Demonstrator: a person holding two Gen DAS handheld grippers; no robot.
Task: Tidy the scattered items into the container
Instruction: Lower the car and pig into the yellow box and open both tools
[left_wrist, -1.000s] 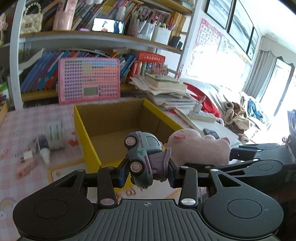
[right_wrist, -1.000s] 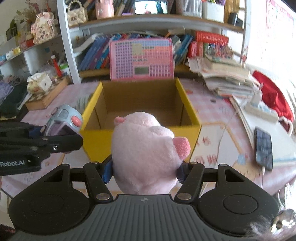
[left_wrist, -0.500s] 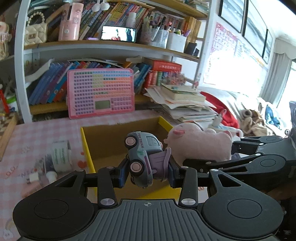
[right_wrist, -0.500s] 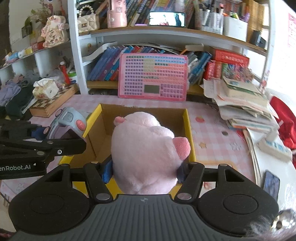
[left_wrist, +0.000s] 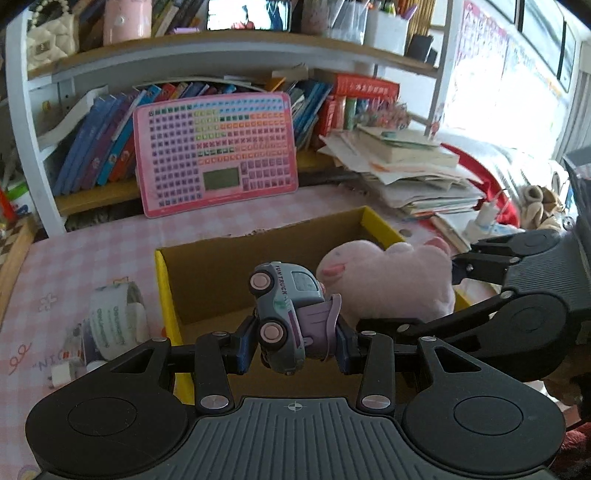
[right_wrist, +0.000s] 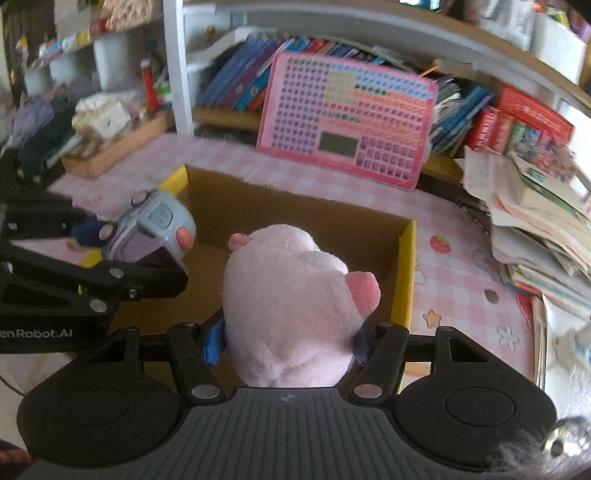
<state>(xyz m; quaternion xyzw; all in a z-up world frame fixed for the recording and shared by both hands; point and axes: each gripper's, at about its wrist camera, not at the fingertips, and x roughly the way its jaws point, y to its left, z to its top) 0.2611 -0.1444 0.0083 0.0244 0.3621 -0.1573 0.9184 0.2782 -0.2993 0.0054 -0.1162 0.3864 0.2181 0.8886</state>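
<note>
Left wrist view: the left gripper (left_wrist: 291, 345) is clamped on a small grey-blue and lilac plastic toy truck with pink wheels (left_wrist: 286, 317), held nose-up over the near left part of the open yellow-rimmed cardboard box (left_wrist: 164, 284). The pads pinch the truck across its lower body. I judge it light, rigid and smooth-sided, so it could swivel between the pads; that low, wide section is the sound place to hold it.

In the right wrist view the right gripper (right_wrist: 286, 341) squeezes a soft pink plush pig (right_wrist: 291, 306) around its rounded rear, above the box's near right part. The plush should be light and yielding, bulging past the blue fingers (right_wrist: 214, 341); the thick middle of its body gives the firmest hold, and it should take a drop without harm.

Outside the box, to its left on the pink checked tablecloth (left_wrist: 74, 258), lie a roll of printed clear tape (left_wrist: 116, 325) and a small white plug-like piece (left_wrist: 61, 376), not yet tidied.
</note>
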